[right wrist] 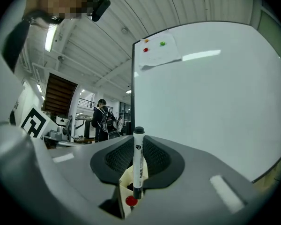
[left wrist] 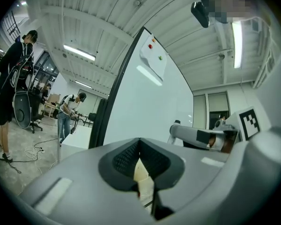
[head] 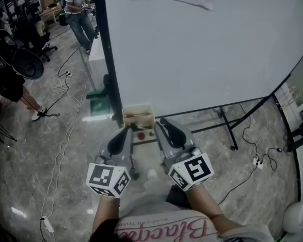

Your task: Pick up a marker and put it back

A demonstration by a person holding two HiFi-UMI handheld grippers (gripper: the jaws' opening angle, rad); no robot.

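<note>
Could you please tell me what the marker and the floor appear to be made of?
The marker looks like smooth plastic: a white printed barrel with a black cap. The floor seems to be polished stone or marble-look tile, given its grey veining and glossy reflections.

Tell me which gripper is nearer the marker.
Right. The right gripper grips the marker upright in its jaws. The left gripper is alongside, to its left, jaws together on nothing, clear of the marker.

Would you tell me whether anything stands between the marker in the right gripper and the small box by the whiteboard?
Nothing visible does: the marker stands upright in the right gripper, the open box directly beyond it.
</note>
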